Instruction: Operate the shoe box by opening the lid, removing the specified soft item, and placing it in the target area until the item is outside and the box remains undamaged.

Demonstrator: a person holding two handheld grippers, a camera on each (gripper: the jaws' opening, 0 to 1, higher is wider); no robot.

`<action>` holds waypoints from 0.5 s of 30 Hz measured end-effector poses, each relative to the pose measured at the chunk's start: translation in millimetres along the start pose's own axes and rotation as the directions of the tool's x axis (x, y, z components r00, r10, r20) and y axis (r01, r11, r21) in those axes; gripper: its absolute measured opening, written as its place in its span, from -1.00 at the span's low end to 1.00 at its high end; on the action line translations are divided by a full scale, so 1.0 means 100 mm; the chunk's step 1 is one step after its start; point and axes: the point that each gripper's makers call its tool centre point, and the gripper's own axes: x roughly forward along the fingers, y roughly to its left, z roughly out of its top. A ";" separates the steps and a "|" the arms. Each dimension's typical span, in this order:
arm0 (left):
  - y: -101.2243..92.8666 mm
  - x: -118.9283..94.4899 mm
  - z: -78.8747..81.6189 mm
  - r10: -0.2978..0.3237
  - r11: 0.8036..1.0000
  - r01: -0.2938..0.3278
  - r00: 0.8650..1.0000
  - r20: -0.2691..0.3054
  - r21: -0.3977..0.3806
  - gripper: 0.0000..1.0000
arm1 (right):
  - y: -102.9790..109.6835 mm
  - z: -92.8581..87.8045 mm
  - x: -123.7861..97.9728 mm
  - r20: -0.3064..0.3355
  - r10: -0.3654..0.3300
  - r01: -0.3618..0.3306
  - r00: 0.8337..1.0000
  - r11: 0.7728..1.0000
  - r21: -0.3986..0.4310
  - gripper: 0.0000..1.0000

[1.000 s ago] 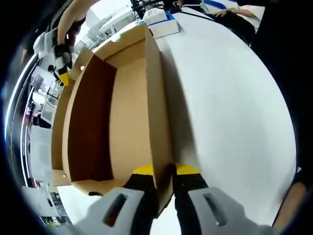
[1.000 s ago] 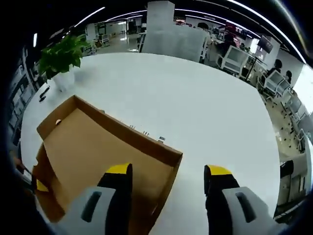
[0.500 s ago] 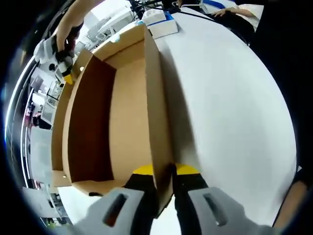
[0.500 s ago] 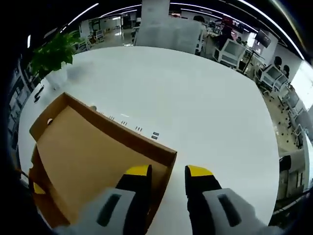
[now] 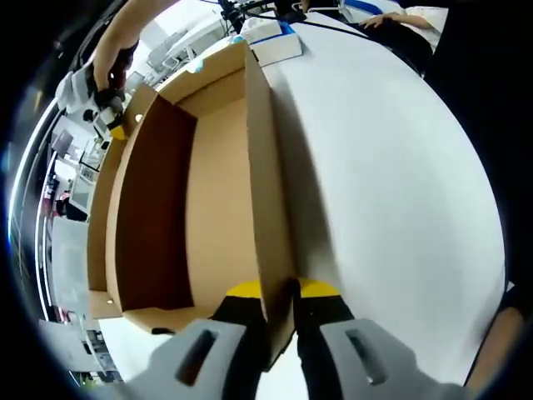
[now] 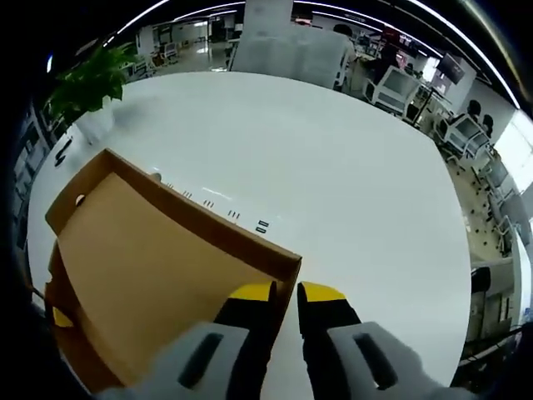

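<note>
Open cardboard shoe box (image 5: 208,192) on white table (image 5: 391,183); thin walls likely crease; left gripper (image 5: 279,292) pinches near wall; right gripper (image 6: 286,293) pinches corner rim.

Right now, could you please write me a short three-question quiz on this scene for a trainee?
1. True or false: the left gripper is shut on a wall of the box.
2. What colour is the table? A white, B black, C green.
3. Which part does the right gripper pinch?
Key: 1 true; 2 A; 3 the rim of the lid.
</note>
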 end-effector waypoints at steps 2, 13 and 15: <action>0.00 0.00 0.00 0.000 1.000 0.000 1.000 0.000 -0.001 -0.81 | 0.02 0.00 0.00 -0.005 0.006 -0.006 1.000 1.000 0.006 -0.88; 0.00 0.00 0.00 -0.001 1.000 0.001 1.000 -0.001 0.001 -0.81 | 0.00 0.05 -0.10 0.001 -0.035 0.035 0.999 0.999 -0.037 -0.88; 0.00 0.00 0.00 -0.001 1.000 0.001 1.000 -0.002 0.002 -0.81 | -0.03 0.08 -0.12 0.005 -0.047 0.047 0.999 0.998 -0.042 -0.88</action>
